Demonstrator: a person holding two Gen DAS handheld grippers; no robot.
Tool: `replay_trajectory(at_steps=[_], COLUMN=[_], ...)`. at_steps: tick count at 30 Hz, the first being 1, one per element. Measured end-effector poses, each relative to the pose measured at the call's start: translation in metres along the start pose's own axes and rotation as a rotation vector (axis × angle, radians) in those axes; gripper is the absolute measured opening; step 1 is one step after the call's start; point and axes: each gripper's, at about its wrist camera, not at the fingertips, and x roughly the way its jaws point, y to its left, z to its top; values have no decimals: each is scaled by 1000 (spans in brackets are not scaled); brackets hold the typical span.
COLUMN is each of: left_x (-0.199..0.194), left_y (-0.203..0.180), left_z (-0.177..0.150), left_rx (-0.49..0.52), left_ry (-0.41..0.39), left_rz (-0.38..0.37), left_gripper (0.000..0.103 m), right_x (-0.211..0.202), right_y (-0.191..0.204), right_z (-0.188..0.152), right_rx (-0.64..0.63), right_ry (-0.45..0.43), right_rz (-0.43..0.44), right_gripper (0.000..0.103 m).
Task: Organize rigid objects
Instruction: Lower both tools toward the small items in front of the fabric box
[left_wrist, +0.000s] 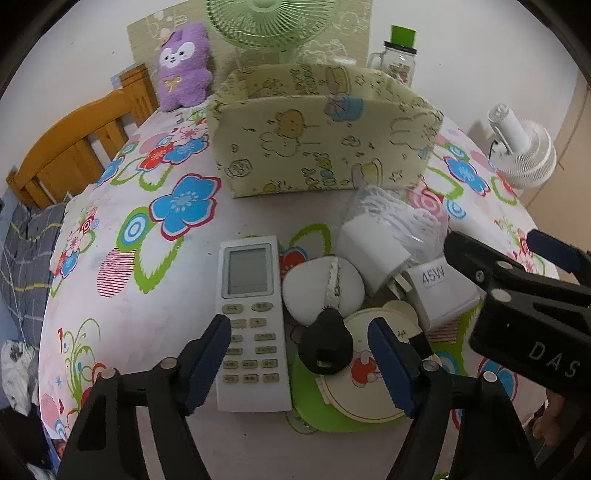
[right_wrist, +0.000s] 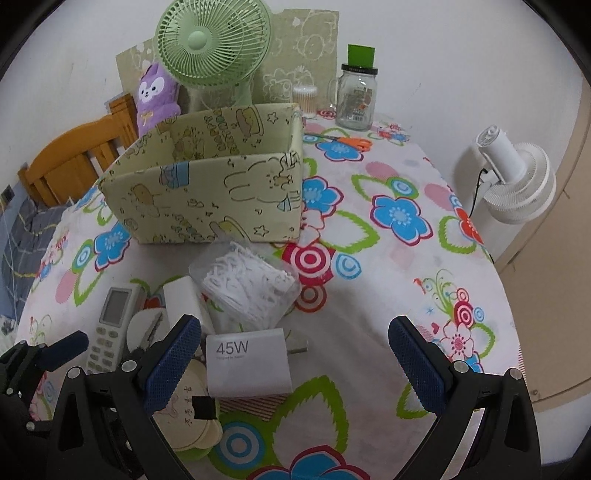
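My left hand-held gripper (left_wrist: 299, 354) hangs spread over the remote (left_wrist: 251, 317), the right (right_wrist: 291, 365) spread by the charger (right_wrist: 248, 363): stiff, light, slick, best pinched across flat sides

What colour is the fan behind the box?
The fan is light green, clearest in the right wrist view.

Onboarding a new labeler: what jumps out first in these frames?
The loud flower-print tablecloth, then the yellow cartoon-print box standing open at the table's middle. In front of it sits a tight huddle: white remote, 45W charger, round white case, black key fob. Both grippers, left and right, hover open over it.
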Motion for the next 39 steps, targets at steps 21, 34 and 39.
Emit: replay_trajectory(at_steps=[21,34,39], left_x=[3,4,3], left_y=[-12,-17,-17], left_z=[-3,0,-1], left_rx=[24,-10,-21], left_ry=[18,49,39], left_rz=[16,0,-3], left_gripper=[47,32,32], right_x=[9,22,29], right_y=[6,10,13], right_z=[-3,-9,-11], right_rx=[-26,-46,-36], right_ry=[25,79,110], right_rz=[17,14,30], right_gripper=[103,103,100])
